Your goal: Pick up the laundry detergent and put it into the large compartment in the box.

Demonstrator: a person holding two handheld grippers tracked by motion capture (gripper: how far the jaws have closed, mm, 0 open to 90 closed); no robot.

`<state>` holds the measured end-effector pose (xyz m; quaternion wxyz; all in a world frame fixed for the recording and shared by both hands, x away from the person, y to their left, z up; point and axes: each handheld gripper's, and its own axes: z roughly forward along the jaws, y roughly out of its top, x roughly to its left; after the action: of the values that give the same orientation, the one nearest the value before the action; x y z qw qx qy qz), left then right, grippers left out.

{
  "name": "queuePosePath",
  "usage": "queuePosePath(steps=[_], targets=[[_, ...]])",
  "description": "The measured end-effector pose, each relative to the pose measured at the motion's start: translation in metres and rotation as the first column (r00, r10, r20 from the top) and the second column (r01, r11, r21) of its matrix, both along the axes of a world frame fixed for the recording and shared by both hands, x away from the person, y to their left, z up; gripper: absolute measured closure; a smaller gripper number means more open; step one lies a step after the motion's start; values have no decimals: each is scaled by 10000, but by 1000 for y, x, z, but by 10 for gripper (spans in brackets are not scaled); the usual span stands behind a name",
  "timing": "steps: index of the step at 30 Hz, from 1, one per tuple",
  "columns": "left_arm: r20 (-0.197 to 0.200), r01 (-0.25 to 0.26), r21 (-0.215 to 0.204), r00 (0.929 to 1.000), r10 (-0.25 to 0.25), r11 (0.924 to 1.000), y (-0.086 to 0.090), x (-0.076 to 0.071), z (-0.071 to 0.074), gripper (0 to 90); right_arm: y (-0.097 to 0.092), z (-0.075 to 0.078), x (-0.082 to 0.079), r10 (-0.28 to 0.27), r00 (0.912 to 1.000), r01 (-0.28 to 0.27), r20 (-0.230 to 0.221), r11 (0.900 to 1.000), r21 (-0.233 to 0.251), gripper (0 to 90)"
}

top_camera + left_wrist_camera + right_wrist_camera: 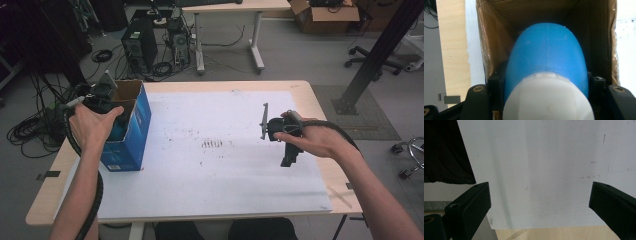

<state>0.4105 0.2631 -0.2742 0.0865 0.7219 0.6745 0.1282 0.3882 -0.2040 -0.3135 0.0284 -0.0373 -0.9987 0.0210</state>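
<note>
Clamped between the jaws of the left gripper [102, 102], a blue bottle [546, 57] with a white cap [547, 98] is held inside the open blue box [131, 127]. The right gripper [539, 205] is held spread wide and empty above the white sheet [210, 165].

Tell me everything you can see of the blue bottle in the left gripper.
The blue bottle looks like smooth, matte plastic with a rounded body, a faint mould seam down its middle and a white ribbed cap nearest the camera. It points away, into the open cardboard box. The left gripper clamps it on both sides just behind the cap.
</note>
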Motion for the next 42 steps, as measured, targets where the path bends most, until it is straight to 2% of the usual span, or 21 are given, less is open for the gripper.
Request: queuePosePath(steps=[4, 8, 9, 33, 37, 40, 42], targets=[[49, 22, -29, 10000, -22, 10000, 0, -1, -2, 375, 1, -1, 0, 37, 10000, -37, -4, 10000, -22, 37], [-76, -12, -76, 10000, 12, 10000, 1, -1, -10, 375, 1, -2, -1, 43, 10000, -43, 0, 10000, -35, 37], [7, -25, -91, 10000, 25, 10000, 1, -2, -12, 374, 1, -2, -1, 61, 10000, -61, -6, 10000, -24, 37], [582, 0, 109, 9983, -6, 9999, -3, -5, -16, 369, 2, -8, -1, 50, 10000, -51, -60, 10000, -35, 37], [530, 42, 110, 9986, -48, 9999, -4, -5, -16, 368, 2, -8, -2, 34, 10000, -35, -87, 10000, -63, 37], [426, 20, -167, 9991, -12, 9999, -4, -5, -15, 354, 2, -8, -2, -12, 9999, 11, -108, 10000, -68, 37], [422, 11, -82, 9991, -8, 10000, -5, -5, -15, 335, 2, -8, -2, 27, 9999, -28, -104, 10000, -54, 37]])
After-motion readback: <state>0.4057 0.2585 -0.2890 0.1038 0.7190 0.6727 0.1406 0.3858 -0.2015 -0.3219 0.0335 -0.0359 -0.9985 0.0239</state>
